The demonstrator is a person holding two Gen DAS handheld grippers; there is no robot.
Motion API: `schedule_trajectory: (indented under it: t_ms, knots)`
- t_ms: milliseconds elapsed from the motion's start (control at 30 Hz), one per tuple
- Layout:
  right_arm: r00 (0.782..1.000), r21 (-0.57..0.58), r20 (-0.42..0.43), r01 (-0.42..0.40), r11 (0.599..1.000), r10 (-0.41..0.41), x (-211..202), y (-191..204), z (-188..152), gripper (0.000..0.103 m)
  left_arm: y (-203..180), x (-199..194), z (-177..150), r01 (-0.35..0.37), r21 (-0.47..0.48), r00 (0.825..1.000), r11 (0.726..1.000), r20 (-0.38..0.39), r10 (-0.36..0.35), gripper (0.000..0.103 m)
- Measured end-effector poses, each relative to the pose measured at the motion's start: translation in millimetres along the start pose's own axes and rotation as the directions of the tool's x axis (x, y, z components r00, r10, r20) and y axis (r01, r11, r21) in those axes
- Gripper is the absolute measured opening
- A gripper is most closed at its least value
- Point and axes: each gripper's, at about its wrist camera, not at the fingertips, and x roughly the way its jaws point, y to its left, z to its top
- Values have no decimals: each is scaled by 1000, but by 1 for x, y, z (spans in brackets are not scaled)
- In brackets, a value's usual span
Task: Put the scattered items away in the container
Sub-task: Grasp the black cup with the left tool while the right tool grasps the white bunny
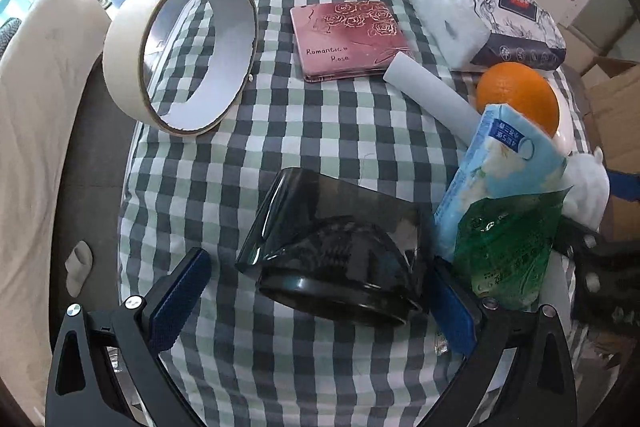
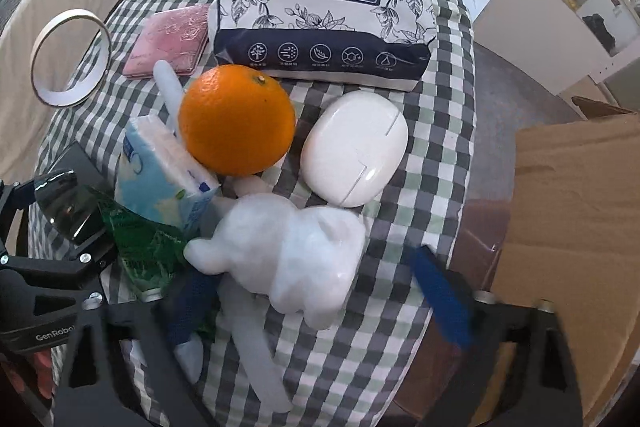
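Your left gripper (image 1: 316, 291) stands spread wide over the dark glossy case (image 1: 336, 247), which lies between the blue pads untouched, toward the near edge of the checked table (image 1: 280, 131). Your right gripper (image 2: 320, 291) is also parted, one pad on either side of the white plush toy (image 2: 296, 251); the left pad is partly buried in clutter, so whether it touches the toy cannot be told, and nothing is visibly squeezed.

Hazards, as judged from this position:

- The case is smooth and curved. Close off-centre and it is likely to squirt out sideways.
- Your left gripper's right-hand finger sits just beside the green packet (image 1: 504, 251) and the blue tissue pack (image 1: 500, 171). Closing may snag or drag either one.
- The orange (image 2: 236, 119) rests against the tissue pack and will probably roll if that pile shifts.
- The plush toy is soft; a shallow pinch may catch only fluff and slip.
- The two grippers work close together at the same cluster, so collision is possible.

The cardboard box (image 2: 572, 211), apparently the container, stands off the table's right edge. The tape roll (image 1: 180, 51) stands on edge near the far left corner.
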Motion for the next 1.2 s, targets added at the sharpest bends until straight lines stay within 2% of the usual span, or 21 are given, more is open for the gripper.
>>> schedule_trajectory:
  t_ms: [33,67,133,200,233,267,300,533,700,733,800,833,867,900,933,1000,1133,1167,1200]
  knots:
    - [1000,7,-3,-15,1000,15,0,0,0,70,1,0,0,8,-4,1000,1000,0,-8,100]
    - [1000,14,-4,-31,999,31,-1,1,1,61,1,0,-1,16,-6,1000,1000,2,-16,98]
    - [999,15,-4,-35,999,35,-3,4,1,57,0,-2,-2,25,-2,1000,1000,6,-25,86]
    - [999,9,2,-32,999,32,-7,8,0,48,-2,-4,-3,29,9,1000,1000,12,-29,76]
    - [999,10,3,-39,999,39,-8,9,0,46,-3,-4,-3,33,15,999,999,9,-33,74]
    - [999,14,3,-49,999,49,-10,9,0,36,-3,-4,-3,40,20,999,999,7,-40,72]
    - [998,20,1,-59,998,59,-12,9,1,31,-3,-4,-4,46,23,999,999,8,-46,71]
    - [997,25,13,-82,996,82,-24,10,5,26,2,-12,-9,84,6,996,996,25,-84,70]
    - [993,46,28,-113,992,112,-34,7,4,24,-6,-26,-8,100,27,994,995,49,-101,69]
    - [993,48,31,-117,992,115,-37,6,5,24,-16,-37,-21,100,32,993,994,56,-102,69]
    - [992,50,34,-125,991,124,-41,6,5,22,-24,-47,-24,105,36,992,994,65,-107,67]
    - [991,49,36,-130,990,128,-41,3,-1,20,-21,-54,-20,106,34,992,994,67,-108,62]
    - [990,48,38,-134,990,132,-42,0,-8,15,-21,-59,-20,103,31,992,994,69,-105,52]
    - [990,48,38,-140,989,139,-44,0,-13,13,-24,-61,-21,100,25,993,995,58,-102,7]
    - [988,51,38,-149,988,147,-47,0,-18,12,-23,-62,-20,93,11,995,996,39,-93,2]
    - [988,56,40,-154,986,152,-49,-4,-21,12,-18,-63,-13,121,-10,993,993,17,-121,2]
    - [987,65,50,-158,985,155,-43,-19,-28,15,-16,-59,-5,128,-10,992,992,10,-128,2]
    - [986,66,58,-157,985,154,-43,-19,-28,33,-16,-59,-5,124,-10,992,992,16,-123,4]
    - [987,71,68,-151,986,146,-43,-18,-27,71,-14,-56,-6,125,-13,992,992,19,-124,8]
